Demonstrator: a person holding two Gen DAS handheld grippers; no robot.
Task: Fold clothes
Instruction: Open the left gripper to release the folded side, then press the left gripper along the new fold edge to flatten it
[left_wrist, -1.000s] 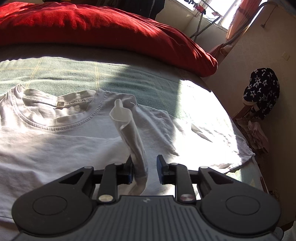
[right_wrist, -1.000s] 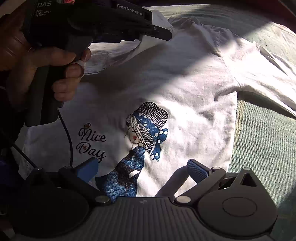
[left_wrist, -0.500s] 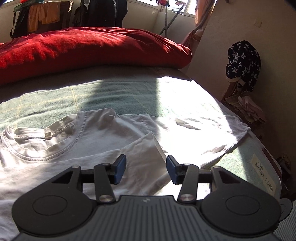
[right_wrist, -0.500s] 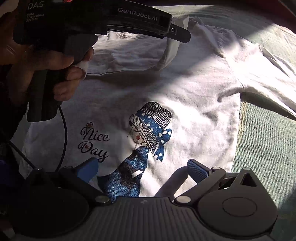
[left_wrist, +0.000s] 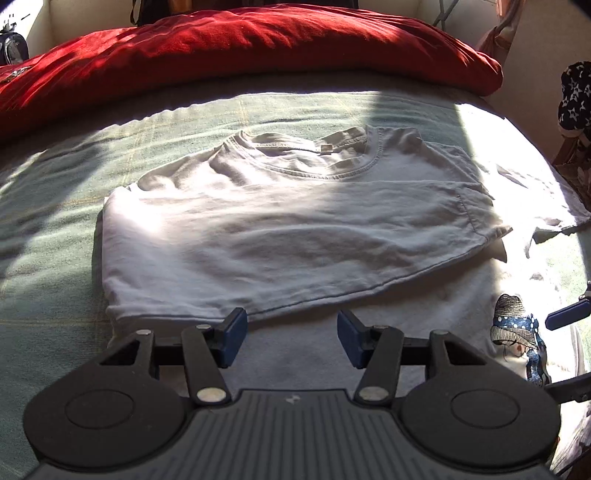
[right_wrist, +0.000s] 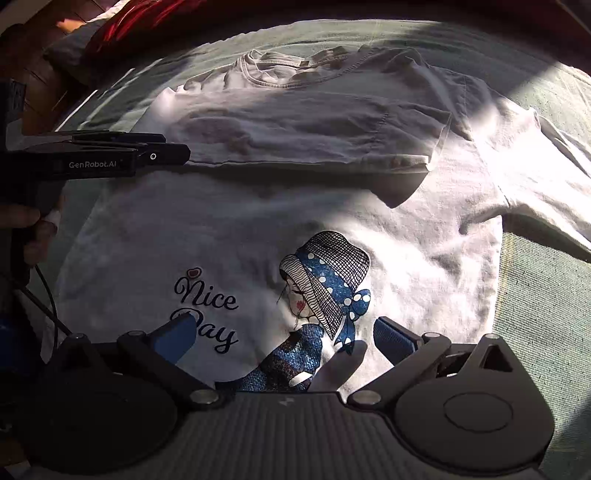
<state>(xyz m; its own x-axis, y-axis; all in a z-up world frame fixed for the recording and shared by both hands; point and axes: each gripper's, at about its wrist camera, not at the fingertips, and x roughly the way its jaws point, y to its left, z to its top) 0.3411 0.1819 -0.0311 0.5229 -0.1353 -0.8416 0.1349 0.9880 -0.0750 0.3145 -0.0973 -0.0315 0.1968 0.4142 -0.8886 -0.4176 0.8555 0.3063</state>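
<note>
A white T-shirt with a "Nice Day" girl print lies on the bed. Its left sleeve is folded across the chest below the collar; the fold also shows in the right wrist view. My left gripper is open and empty, just in front of the folded sleeve's edge. It appears from the side in the right wrist view. My right gripper is open and empty, low over the print near the hem. The right sleeve lies spread out.
A green blanket covers the bed. A red duvet is heaped along the far side. Dark star-patterned clothing hangs at the right beyond the bed's edge.
My left gripper let go of the sleeve it held pinched, opened, and drew back and left. The sleeve now lies flat across the chest. The right gripper stayed almost still.
</note>
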